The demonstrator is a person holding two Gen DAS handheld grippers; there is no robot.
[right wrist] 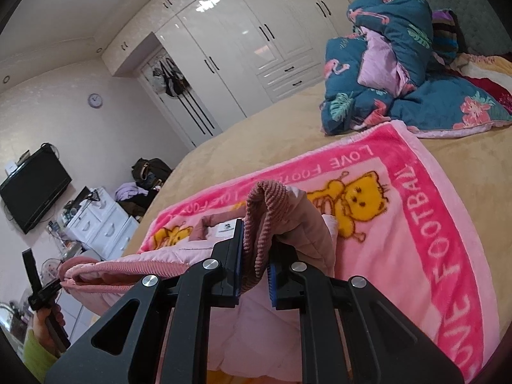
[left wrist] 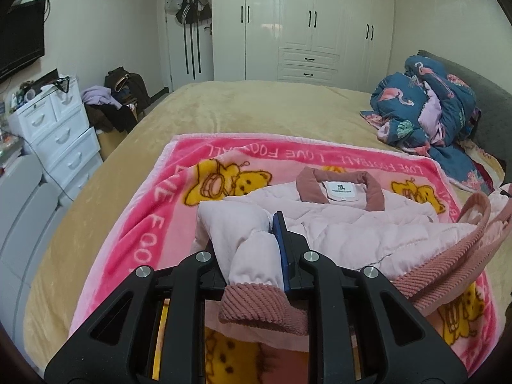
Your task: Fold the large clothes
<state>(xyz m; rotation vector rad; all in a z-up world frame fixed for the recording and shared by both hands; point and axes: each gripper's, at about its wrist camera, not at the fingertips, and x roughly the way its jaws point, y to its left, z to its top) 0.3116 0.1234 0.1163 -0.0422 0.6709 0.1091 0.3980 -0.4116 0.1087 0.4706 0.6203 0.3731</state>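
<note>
- Jacket [left wrist: 336, 224], pale pink and quilted, lies on a pink blanket [left wrist: 153, 211] with yellow bears, spread over a tan bed [left wrist: 256, 108].
- Its collar [left wrist: 339, 185] points to the far side of the bed, with a white label inside.
- Left gripper [left wrist: 256, 249] is clamped on a sleeve [left wrist: 243, 240]; the ribbed cuff [left wrist: 259, 307] hangs out behind the fingers toward the camera.
- Only the blue pad of one left finger [left wrist: 283, 252] shows; the sleeve hides the other.
- Right gripper [right wrist: 256, 268] is clamped on the ribbed hem [right wrist: 259, 224], which stands up in a loop between its blue pads.
- In the left view that hem [left wrist: 448, 256] is lifted at the right edge, above the blanket.
- In the right view the left gripper [right wrist: 35, 291] shows far left, in a hand [right wrist: 44, 323] with a green sleeve, with the pink hem running to it.
- Blue flamingo quilt [left wrist: 428, 108] is heaped at the far right of the bed, near the blanket's corner.
- White wardrobe [left wrist: 320, 22] fills the far wall; a white drawer unit [left wrist: 60, 131] and a black TV [left wrist: 19, 38] are at the left.
</note>
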